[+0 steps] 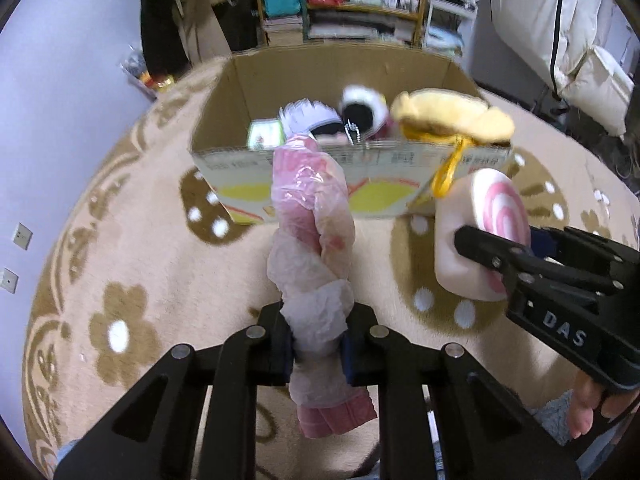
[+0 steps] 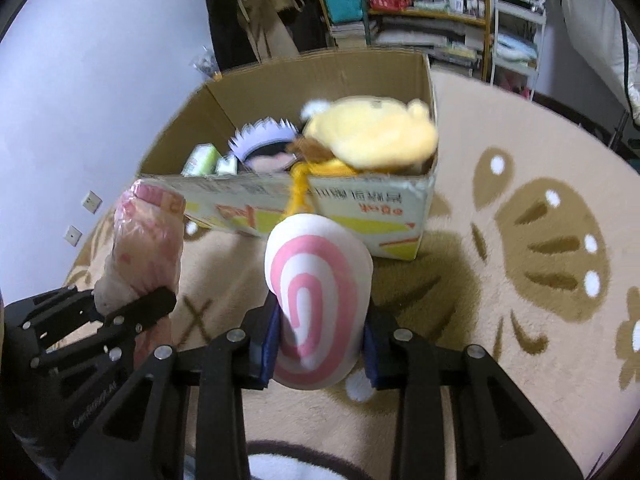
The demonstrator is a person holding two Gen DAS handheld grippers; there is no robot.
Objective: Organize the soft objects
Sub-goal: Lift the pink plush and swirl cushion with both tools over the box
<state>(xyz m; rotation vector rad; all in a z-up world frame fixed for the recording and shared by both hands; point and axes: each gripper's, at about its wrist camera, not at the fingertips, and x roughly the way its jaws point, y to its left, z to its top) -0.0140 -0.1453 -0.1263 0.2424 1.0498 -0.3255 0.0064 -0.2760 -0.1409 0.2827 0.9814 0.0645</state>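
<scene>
My left gripper [image 1: 318, 346] is shut on a pink soft toy wrapped in clear plastic [image 1: 312, 232], held above the rug in front of the cardboard box [image 1: 320, 68]. It also shows at the left of the right wrist view [image 2: 144, 248]. My right gripper [image 2: 320, 354] is shut on a white plush roll with a pink spiral [image 2: 316, 296], joined by a yellow cord [image 2: 298, 196] to a yellow plush [image 2: 372, 140] resting on the box's near right corner. The roll also shows in the left wrist view [image 1: 476, 224]. The box [image 2: 320, 76] holds several small soft toys.
The box stands on a beige round rug with brown flower patterns [image 1: 120, 320]. Behind it are shelves with books and bags [image 1: 352, 12], dark hanging clothes [image 1: 168, 16] and a white bedding bundle [image 1: 560, 32]. A lilac wall [image 2: 80, 80] is at the left.
</scene>
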